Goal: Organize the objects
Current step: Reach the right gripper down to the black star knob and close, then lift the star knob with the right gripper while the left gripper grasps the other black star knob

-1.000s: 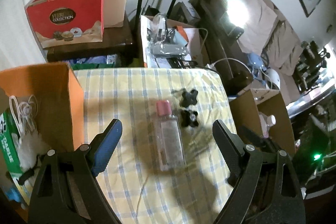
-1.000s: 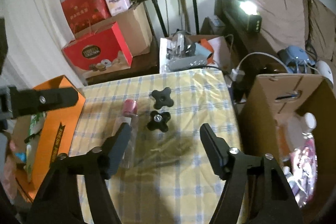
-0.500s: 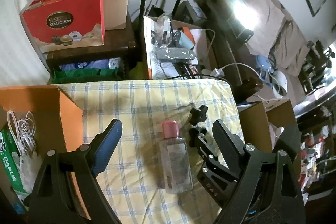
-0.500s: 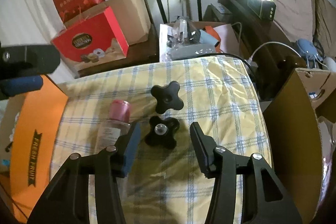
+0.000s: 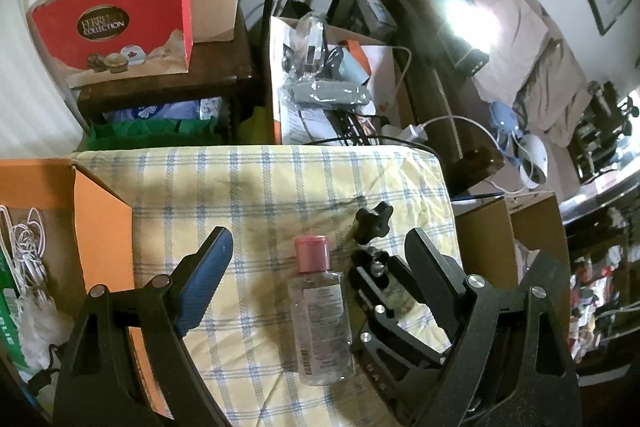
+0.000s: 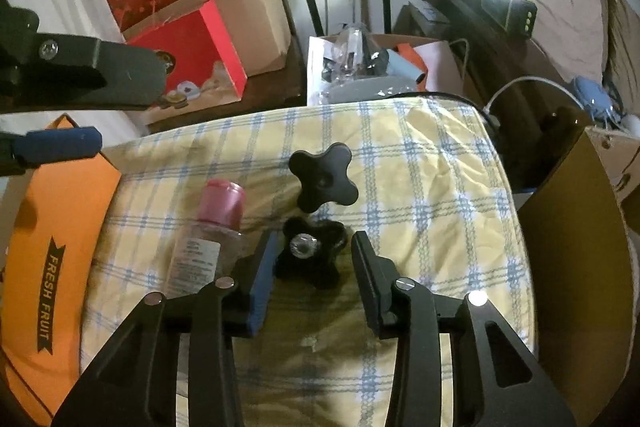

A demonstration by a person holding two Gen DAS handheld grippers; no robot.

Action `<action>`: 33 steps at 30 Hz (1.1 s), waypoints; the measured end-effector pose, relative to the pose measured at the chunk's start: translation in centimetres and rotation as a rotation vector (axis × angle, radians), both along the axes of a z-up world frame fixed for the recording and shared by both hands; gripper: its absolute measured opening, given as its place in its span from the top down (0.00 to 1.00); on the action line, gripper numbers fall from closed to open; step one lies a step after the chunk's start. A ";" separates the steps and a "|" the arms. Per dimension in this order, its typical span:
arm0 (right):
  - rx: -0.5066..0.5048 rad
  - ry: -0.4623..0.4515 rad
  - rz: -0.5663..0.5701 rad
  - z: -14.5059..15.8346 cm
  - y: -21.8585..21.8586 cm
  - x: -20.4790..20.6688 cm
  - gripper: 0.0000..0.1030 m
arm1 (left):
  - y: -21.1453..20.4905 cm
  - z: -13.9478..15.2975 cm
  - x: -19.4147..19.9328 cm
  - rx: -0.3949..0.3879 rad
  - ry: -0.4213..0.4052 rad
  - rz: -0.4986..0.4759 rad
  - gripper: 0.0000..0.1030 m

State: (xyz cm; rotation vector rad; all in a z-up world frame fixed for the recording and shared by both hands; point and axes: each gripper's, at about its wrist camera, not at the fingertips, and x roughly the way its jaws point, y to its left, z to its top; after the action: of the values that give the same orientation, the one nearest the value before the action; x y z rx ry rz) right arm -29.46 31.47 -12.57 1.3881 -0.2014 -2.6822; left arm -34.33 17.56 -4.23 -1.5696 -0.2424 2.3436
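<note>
A black four-lobed plastic knob with a shiny metal centre [image 6: 309, 251] is lying on the yellow cloth with blue checks [image 6: 440, 187], and the right gripper [image 6: 314, 259] is straddling it: the blue-padded finger is sitting just beside the knob's left lobe and the bare black finger just beside its right, the jaws partly closed around it. Whether either finger is actually pressing on the knob cannot be told. In the left wrist view this same knob [image 5: 374, 267] is showing partly behind the right gripper's fingers.

A second black four-lobed knob [image 6: 324, 177] is resting just beyond the first, a narrow strip of cloth between them. To the left of both, a clear plastic bottle with a pink cap [image 5: 318, 311] is lying on its side, cap pointing away, label facing up.

The left gripper [image 5: 316, 247] is hanging above the bottle with its jaws spread wide, holding nothing.

At the cloth's left edge an orange cardboard box printed "FRESH FRUIT" [image 6: 52, 247] is standing open, with a coiled white cable [image 5: 26, 251] lying inside. A brown cardboard box [image 6: 580, 227] is standing off the cloth's right edge.
</note>
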 end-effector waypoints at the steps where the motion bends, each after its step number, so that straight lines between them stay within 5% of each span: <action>1: -0.009 -0.005 0.001 -0.1 0.0 0.0 0.59 | 0.0 0.0 0.0 -0.001 0.002 0.001 0.16; 6: 0.014 0.015 0.026 -0.2 -0.5 0.0 0.55 | -0.4 -0.3 -0.1 0.011 -0.007 0.012 0.16; 12: 0.074 0.017 0.032 -0.5 -0.5 0.3 0.65 | -0.5 -0.6 -0.2 0.005 -0.013 0.015 0.16; 28: 0.005 0.016 -0.038 1.5 4.2 4.6 0.65 | 6.1 -4.2 -0.5 -0.056 -0.050 -0.050 0.16; 33: -0.006 0.027 -0.042 2.3 4.5 5.4 0.65 | 7.4 -4.7 -0.5 -0.079 -0.006 -0.056 0.16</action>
State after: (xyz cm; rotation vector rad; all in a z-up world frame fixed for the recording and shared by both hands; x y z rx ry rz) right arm -24.01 35.92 -10.28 1.3603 -0.2388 -2.7297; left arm -34.84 24.94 -8.94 -1.5979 -0.1071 2.3324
